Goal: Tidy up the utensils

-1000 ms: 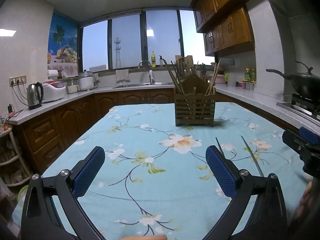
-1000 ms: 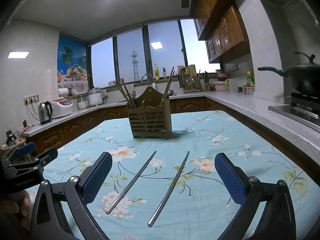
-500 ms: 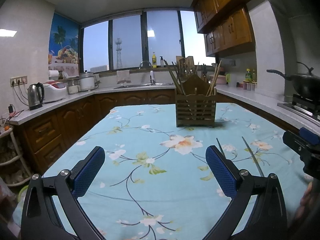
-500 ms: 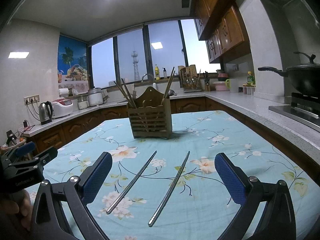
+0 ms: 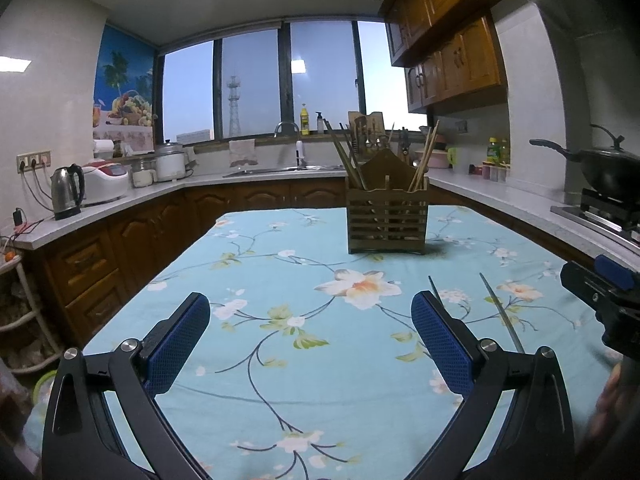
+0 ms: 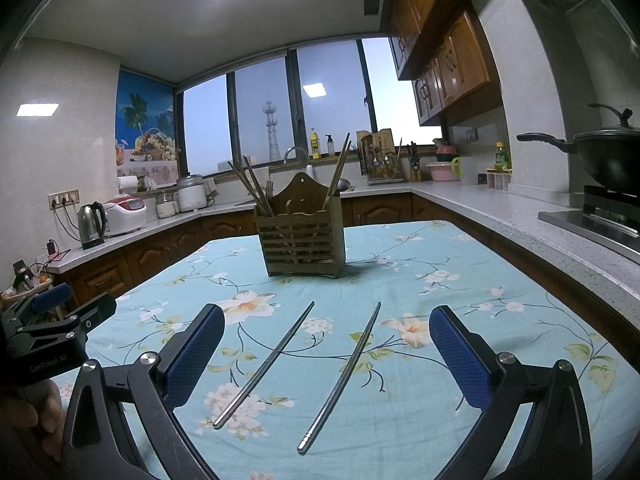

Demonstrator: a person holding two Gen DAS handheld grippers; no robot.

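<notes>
Two steel chopsticks [image 6: 304,364] on tablecloth [image 6: 460,280], one wooden holder [image 6: 300,246]

Floral-clothed table [image 6: 460,360] bears wooden utensil holder [image 6: 302,242] and two metal chopsticks [image 6: 266,364].

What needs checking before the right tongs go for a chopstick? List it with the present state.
1. Right tongs open: ok.
2. Both metal chopsticks lie between its fingers, apart, flat on the tablecloth: ok.
3. Left tongs open, empty, off to the side: ok.
4. Wooden holder upright beyond the chopsticks: ok.
5. Free room in the holder's compartments: cannot tell.
</notes>
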